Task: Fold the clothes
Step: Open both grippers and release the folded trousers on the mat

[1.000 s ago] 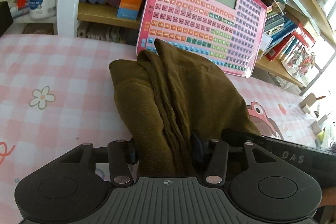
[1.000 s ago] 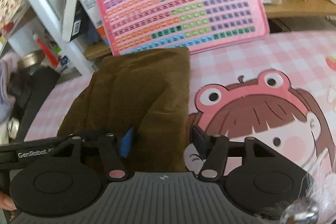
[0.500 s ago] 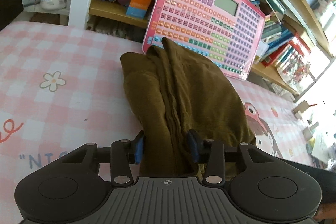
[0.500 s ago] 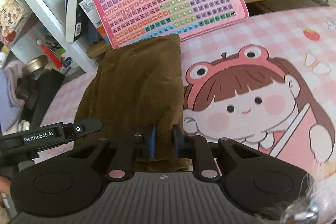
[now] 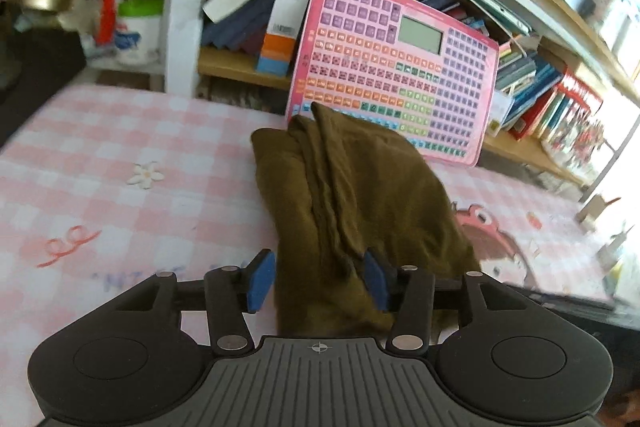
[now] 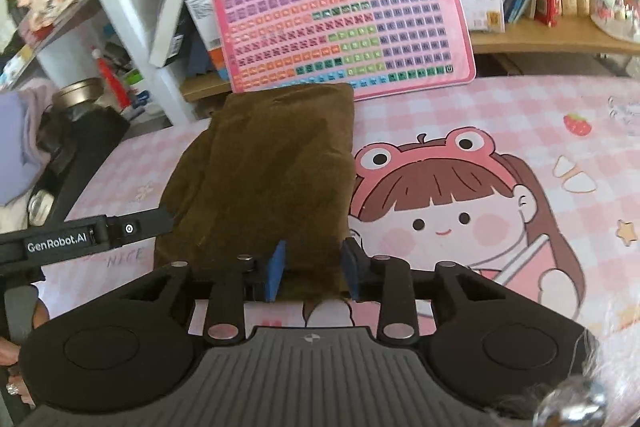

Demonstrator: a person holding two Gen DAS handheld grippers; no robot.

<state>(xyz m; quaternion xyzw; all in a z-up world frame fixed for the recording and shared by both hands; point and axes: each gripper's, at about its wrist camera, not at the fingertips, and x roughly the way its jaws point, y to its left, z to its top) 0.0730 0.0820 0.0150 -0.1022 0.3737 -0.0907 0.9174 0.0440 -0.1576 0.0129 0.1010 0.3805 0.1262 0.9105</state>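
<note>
**Olive-brown garment folded narrow, both grippers at its near end**

Olive-brown knit garment [image 6: 272, 171] lies as a long multi-layer strip on the pink checked table mat [image 5: 120, 147]. Far end sits just in front of the pink toy keyboard tablet [image 6: 344, 27] propped against the bookshelf [image 5: 240, 67]. Near end reaches both tools.

Left gripper [image 5: 316, 281]: jaws parted about the width of the bunched cloth. Fabric runs between the blue pads [image 5: 260, 279], and the right-hand pad looks in contact; left-hand pad shows a sliver of gap. No firm clamp visible, so I read it as open around the cloth.

Right gripper [image 6: 312, 271]: jaws parted, near right corner of the garment sits between them, pads not squeezing. Open.

Why like this, my judgement: 2 tools on the 2 near corners is the layout for lifting the near edge and carrying it toward the far end, or equally for letting go after laying a fold down. Frames don't settle which.

Layer edges stack along the strip's left side in the left wrist view, so it is folded lengthwise already. Left side is a bit ragged, right side is clean.

Readable text:
- "GenRobot.AI" on the left tool's body [image 6: 56, 245], seen from the right wrist view
- "NICE" printed on the mat beside the garment
- Cartoon girl in frog hat [image 6: 448, 195] on the mat, no caption legible
</note>
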